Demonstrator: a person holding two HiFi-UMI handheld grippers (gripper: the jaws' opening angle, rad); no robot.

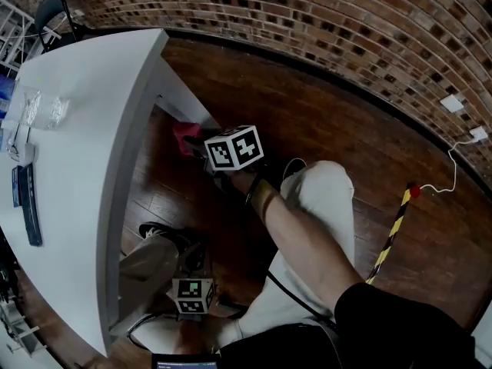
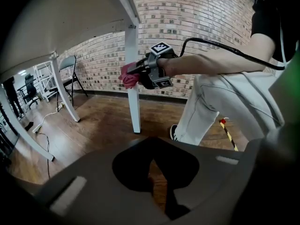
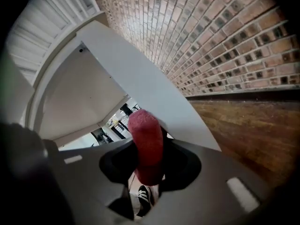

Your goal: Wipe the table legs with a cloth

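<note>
The red cloth [image 3: 146,144], a thick fuzzy roll, is pinched in the right gripper [image 3: 149,165]. It is pressed against the white table leg [image 3: 154,95] at mid-frame in the head view, just under the table [image 1: 92,114] edge. The gripper's cube [image 1: 234,148] carries black-and-white square markers. The left gripper [image 2: 152,184], at the bottom of the head view, has its jaws pressed together on nothing.

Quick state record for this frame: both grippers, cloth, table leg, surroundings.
right gripper: shut on a red cloth
cloth: against the upper half of the white table leg, as far as the left gripper view shows
left gripper: shut, nothing between the jaws, held low over the floor
table leg: upright, standing on the wood floor
tabletop: white, small items on its far side
background: brick wall
</note>
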